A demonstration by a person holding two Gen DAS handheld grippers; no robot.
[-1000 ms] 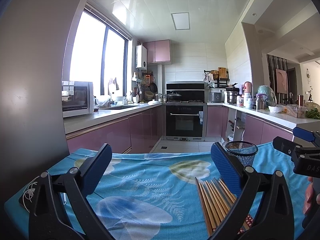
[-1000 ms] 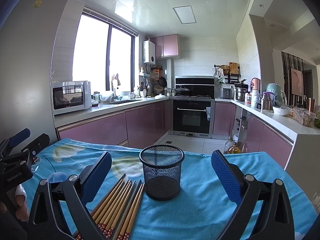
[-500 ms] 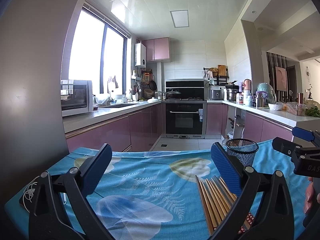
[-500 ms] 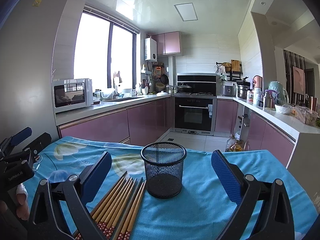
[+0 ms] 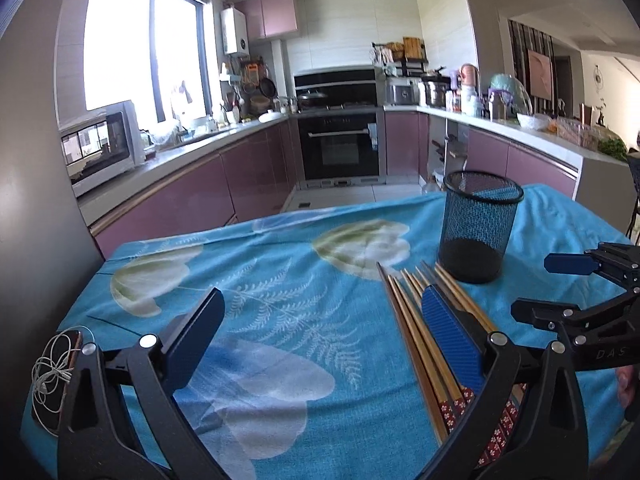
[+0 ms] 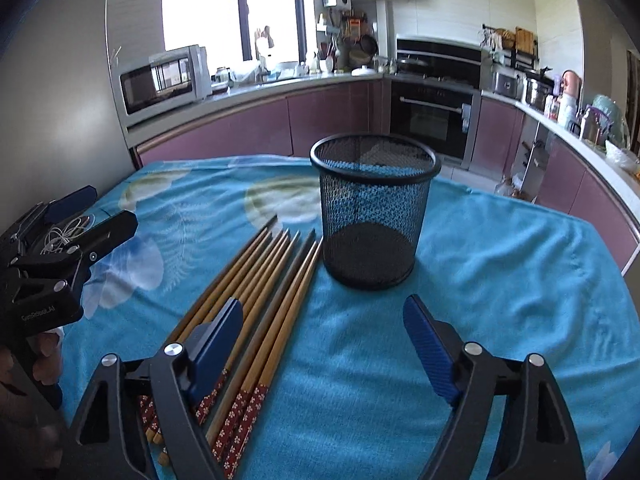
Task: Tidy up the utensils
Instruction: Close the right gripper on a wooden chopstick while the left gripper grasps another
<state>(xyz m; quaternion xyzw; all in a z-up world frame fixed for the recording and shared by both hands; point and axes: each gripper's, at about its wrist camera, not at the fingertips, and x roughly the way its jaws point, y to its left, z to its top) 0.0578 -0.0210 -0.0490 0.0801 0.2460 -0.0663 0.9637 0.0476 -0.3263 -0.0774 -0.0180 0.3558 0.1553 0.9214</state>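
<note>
Several wooden chopsticks [image 6: 260, 304] with red flowered ends lie side by side on the blue floral cloth [image 6: 500, 280], tips pointing toward an upright, empty black mesh cup [image 6: 374, 208]. They also show in the left wrist view [image 5: 416, 320], left of the cup [image 5: 478, 226]. My left gripper [image 5: 320, 340] is open and empty above the cloth, its right finger over the chopsticks. My right gripper [image 6: 324, 344] is open and empty in front of the cup, its left finger over the chopsticks.
A phone with coiled white earphones [image 5: 56, 368] lies at the table's left edge. A grey wall [image 5: 36, 200] stands to the left. Kitchen counters, a microwave [image 6: 164, 80] and an oven [image 5: 340, 148] lie beyond the table's far edge.
Both grippers have tilted down toward the table. The chopsticks and cup now sit higher and larger in both views. Both grippers stay open.
</note>
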